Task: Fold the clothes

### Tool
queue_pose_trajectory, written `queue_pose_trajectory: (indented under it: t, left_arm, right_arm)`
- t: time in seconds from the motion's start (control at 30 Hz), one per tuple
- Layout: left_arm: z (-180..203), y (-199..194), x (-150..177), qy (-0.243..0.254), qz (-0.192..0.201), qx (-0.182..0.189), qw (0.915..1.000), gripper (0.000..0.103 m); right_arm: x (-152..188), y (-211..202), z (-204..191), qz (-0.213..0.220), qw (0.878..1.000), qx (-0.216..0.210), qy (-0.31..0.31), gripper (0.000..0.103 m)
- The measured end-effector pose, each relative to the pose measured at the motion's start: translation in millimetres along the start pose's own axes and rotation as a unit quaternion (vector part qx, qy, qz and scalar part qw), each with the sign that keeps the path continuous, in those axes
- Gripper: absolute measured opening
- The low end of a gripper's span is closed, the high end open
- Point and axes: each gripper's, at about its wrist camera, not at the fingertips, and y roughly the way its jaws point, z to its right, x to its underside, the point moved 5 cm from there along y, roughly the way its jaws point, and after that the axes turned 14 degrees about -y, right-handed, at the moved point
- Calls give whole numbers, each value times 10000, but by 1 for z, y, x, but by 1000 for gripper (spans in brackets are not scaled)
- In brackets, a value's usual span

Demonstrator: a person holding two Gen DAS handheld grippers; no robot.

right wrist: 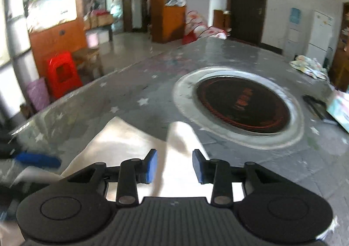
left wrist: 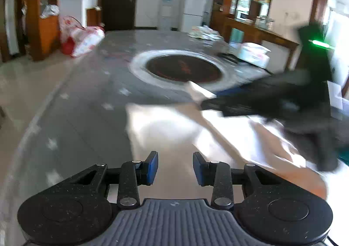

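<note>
Landmark: the round black hotplate (left wrist: 183, 68) set in a pale ring in the middle of the grey star-patterned table (left wrist: 87, 102).

Left wrist view, left to right. A striped red-and-white bag (left wrist: 84, 38) sits on the floor beyond the table's far left corner, well away from the hotplate. The left gripper (left wrist: 175, 166) hovers over the table on the near side of the hotplate, its blue pads (left wrist: 153, 164) apart with nothing between them. The white garment (left wrist: 165, 128) lies flat on the table just nearer than the hotplate, blurred and glaring in the light; one narrow strip of it reaches up to the ring's edge. Right of the hotplate, the right gripper shows as a dark blurred shape with a green light, above the garment's right part. A white packet (left wrist: 254, 51) rests on the table right of the hotplate.

Right wrist view, left to right. A red plastic stool (right wrist: 63, 73) stands on the floor far left of the hotplate (right wrist: 244, 104). A blue pad of the other tool shows at the left edge. The right gripper (right wrist: 174, 166) hangs above the garment (right wrist: 122, 143) near the hotplate's front-left, pads parted, not pinching the cloth. A patterned cloth pile (right wrist: 309, 67) lies at the table's far right, beyond the hotplate.
</note>
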Motion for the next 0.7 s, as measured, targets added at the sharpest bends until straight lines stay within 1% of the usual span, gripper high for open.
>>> queue_pose_trajectory:
  t: [0.13,0.17,0.2,0.27,0.3,0.33,0.43,0.53,0.7]
  left_arm:
    - [9,-8,23,-94,-185,149,9997,40]
    - [10,-10,28,-116,-217,180,9995,44]
    - [12,-12,32,-138,-249,211,9994,44]
    - [13,-11,38,-140,-314,208,9992,46]
    - [14,-11,40,-110,-318,202,9992,47]
    - [15,-10,42,-80,-323,195,9993,48]
    - [17,-10,45,-42,-316,204,9993,54]
    - [20,-10,48,25,-288,197,9994,58]
    - [27,-12,51,96,-306,222,9992,59]
  right_arm:
    - [2,19,-5,-250,9995,168,-133,33]
    - [3,22,-5,-262,9993,225,-144,30]
    - [5,23,-4,-271,9991,289,-163,21]
    - [6,20,-1,-262,9987,399,-187,11]
    - [6,17,2,-227,9988,401,-144,8]
    - [6,12,5,-174,9988,444,-119,8]
    - [6,-16,14,71,9975,691,-88,7]
    - [12,-56,30,292,9949,969,41,7]
    - [27,-126,59,599,9862,1518,262,7]
